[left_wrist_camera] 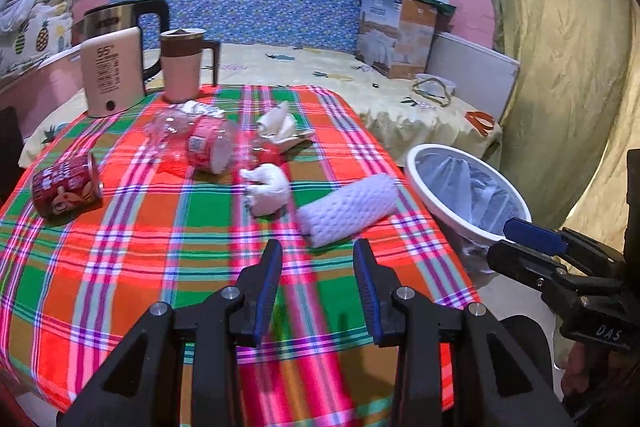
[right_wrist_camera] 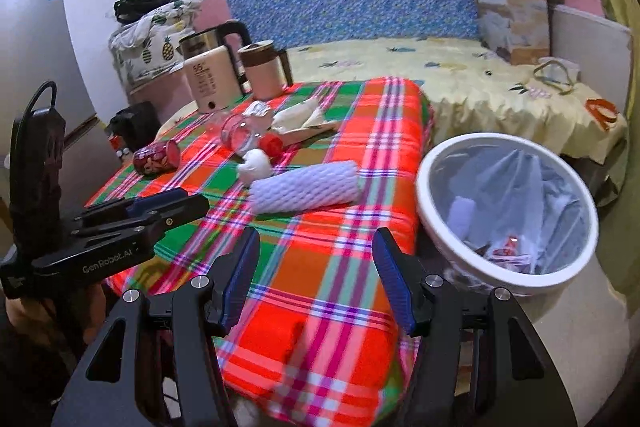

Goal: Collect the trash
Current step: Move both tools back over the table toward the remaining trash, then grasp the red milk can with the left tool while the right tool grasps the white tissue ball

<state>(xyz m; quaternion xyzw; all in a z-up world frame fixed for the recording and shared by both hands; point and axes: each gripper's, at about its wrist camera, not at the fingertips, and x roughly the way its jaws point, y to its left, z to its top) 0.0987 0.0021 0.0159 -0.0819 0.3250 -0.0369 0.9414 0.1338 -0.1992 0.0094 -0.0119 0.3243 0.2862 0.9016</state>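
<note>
1. Two tools lead the scene, both empty: the left hand-held gripper [left_wrist_camera: 316, 259] hangs over the table [left_wrist_camera: 120, 267] with its jaws parted on nothing, and the right hand-held gripper [right_wrist_camera: 316, 247] is likewise released, spread wider, above the table's near edge.
2. Nearest trash is the white foam net sleeve [left_wrist_camera: 347, 209], lying on its side just ahead of the left jaws. It looks soft and light; a pinch that is off-centre could squash it or flick it off the edge.
3. Just beyond sits a crumpled white tissue [left_wrist_camera: 269, 193], near the sleeve. A careless reach for one may drag the other along.
4. Farther in lies a crushed clear bottle [left_wrist_camera: 200, 143] with a red label and red cap, on its side. Smooth, springy plastic could slip from the pads or roll.
5. Off to the left, a red can [left_wrist_camera: 66, 189] lies on its side, apart from the rest; being round, it may roll when nudged.
6. Behind the bottle is a wad of paper wrapping [left_wrist_camera: 280, 125], loose enough to shed pieces.
7. At the back stand a kettle [left_wrist_camera: 112, 67] and a mug [left_wrist_camera: 184, 65]; a long reach could knock them.
8. Beside the table's right edge stands the lined white bin [right_wrist_camera: 508, 211], already holding some scraps. A drop let go short of its rim would land on the floor.
</note>
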